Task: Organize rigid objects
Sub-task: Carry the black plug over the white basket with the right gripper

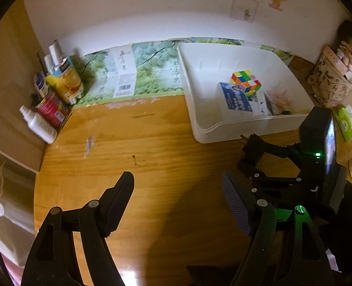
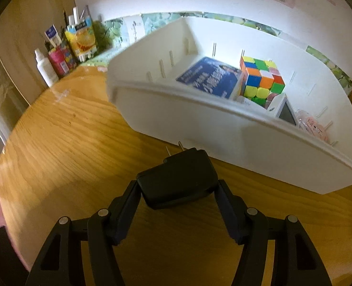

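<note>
A white bin (image 1: pixel 225 131) (image 2: pixel 199 128) stands on the wooden table. Inside it are a colourful puzzle cube (image 1: pixel 246 84) (image 2: pixel 261 81), a blue box (image 1: pixel 237 100) (image 2: pixel 209 77), a small white device with a screen (image 2: pixel 284 112) and a pink item (image 2: pixel 314 125). My right gripper (image 2: pixel 178 188) is shut on a black plug adapter (image 2: pixel 178 178), prongs pointing at the bin's front wall, just above the table. In the left wrist view the adapter (image 1: pixel 253 150) hangs right of centre. My left gripper (image 1: pixel 178 186) is open and empty over bare wood.
Bottles, a drink carton and tubes (image 1: pixel 57 88) (image 2: pixel 66 50) crowd the far left corner by a wooden panel. A patterned box (image 1: pixel 328 81), a green tissue pack (image 1: pixel 347 121) and a doll stand at the right. Green paper lines the wall's foot.
</note>
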Demonstrator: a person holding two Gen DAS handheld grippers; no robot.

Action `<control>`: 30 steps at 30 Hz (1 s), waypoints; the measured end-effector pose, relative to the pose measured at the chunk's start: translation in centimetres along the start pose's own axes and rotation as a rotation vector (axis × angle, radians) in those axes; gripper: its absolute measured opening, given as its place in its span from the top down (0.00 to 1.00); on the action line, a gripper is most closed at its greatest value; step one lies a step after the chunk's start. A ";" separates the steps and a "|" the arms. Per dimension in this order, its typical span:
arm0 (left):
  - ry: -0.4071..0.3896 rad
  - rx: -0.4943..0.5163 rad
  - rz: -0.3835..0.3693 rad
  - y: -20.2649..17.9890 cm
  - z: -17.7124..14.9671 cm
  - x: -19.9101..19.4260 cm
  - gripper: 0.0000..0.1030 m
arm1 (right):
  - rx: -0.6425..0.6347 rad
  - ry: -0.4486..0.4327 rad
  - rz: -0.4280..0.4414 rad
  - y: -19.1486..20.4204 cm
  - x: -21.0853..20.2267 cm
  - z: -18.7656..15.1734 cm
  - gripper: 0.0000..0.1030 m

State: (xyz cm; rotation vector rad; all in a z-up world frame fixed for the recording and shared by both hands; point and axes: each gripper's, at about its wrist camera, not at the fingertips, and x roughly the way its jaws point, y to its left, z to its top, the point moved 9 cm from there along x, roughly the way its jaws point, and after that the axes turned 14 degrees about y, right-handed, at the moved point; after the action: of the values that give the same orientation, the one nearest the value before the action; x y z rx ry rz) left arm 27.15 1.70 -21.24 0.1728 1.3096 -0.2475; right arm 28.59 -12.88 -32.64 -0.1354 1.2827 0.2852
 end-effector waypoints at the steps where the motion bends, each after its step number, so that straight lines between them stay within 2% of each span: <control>1: -0.003 0.006 -0.006 -0.1 0.1 0.0 0.24 | 0.006 -0.007 0.008 0.1 -0.3 0.2 0.37; 8: -0.023 0.071 -0.086 -1.6 1.4 0.1 0.23 | 0.021 -0.051 0.020 0.8 -4.1 1.1 0.37; 17: -0.012 0.110 -0.156 -2.6 2.1 1.0 0.24 | 0.029 -0.110 -0.062 -2.6 -10.4 4.3 0.37; 21: -0.007 0.125 -0.157 -2.6 2.2 1.3 0.23 | -0.042 -0.102 -0.139 -5.0 -12.4 5.4 0.37; 24: -0.002 0.125 -0.157 -2.6 2.3 1.4 0.24 | -0.048 -0.096 -0.171 -7.0 -12.9 6.4 0.37; 27: -0.005 0.124 -0.140 -2.4 2.5 1.1 0.24 | -0.043 -0.079 -0.200 -9.1 -12.5 7.5 0.37; 30: -0.027 0.118 -0.120 -1.9 2.8 0.3 0.24 | -0.028 -0.043 -0.187 -10.4 -11.0 8.1 0.37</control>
State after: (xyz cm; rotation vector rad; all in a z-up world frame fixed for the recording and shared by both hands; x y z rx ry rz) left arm 29.31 -0.89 -20.79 0.1899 1.2809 -0.4280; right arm 36.27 -22.26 -20.39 -0.2697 1.2144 0.1444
